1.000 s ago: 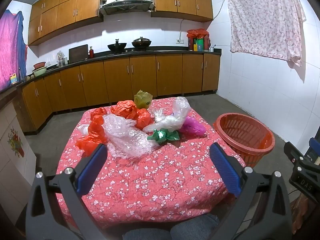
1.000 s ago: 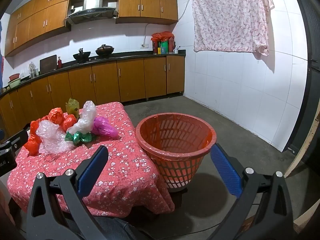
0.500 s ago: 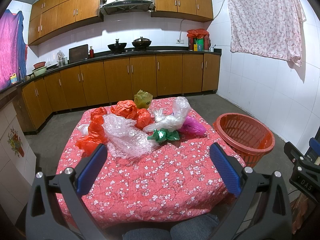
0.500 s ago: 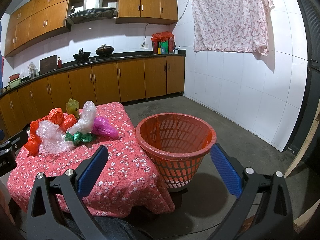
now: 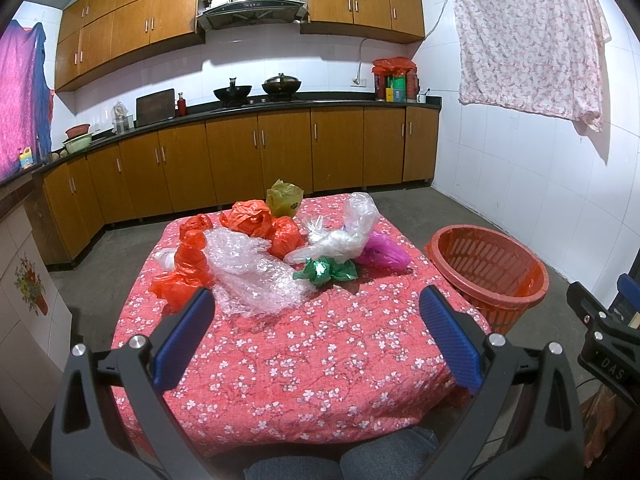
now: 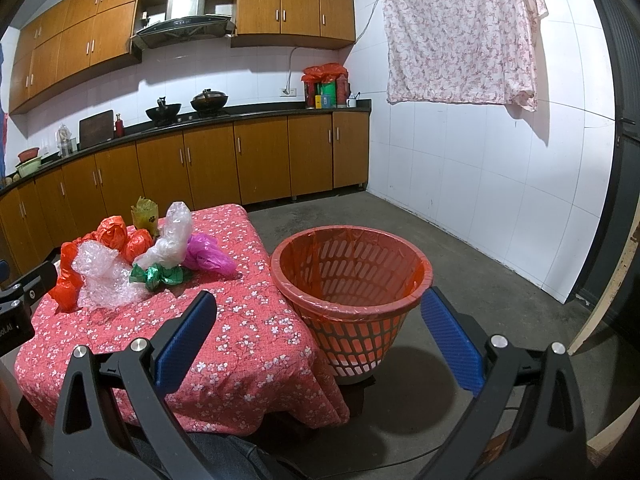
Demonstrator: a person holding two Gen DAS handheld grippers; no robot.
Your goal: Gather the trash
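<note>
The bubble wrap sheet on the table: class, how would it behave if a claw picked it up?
The bubble wrap lies crumpled and thin, so it is probably floppy and very light. Its glossy film may slip, and it overlaps an orange bag, which might drag along.

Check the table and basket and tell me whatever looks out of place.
The crumpled plastic bags and bubble wrap lie heaped loose on the floral tablecloth, while the lined red basket beside the table looks empty. Both tongs, left and right, are open and hold nothing. Nothing looks spilled or damaged.
</note>
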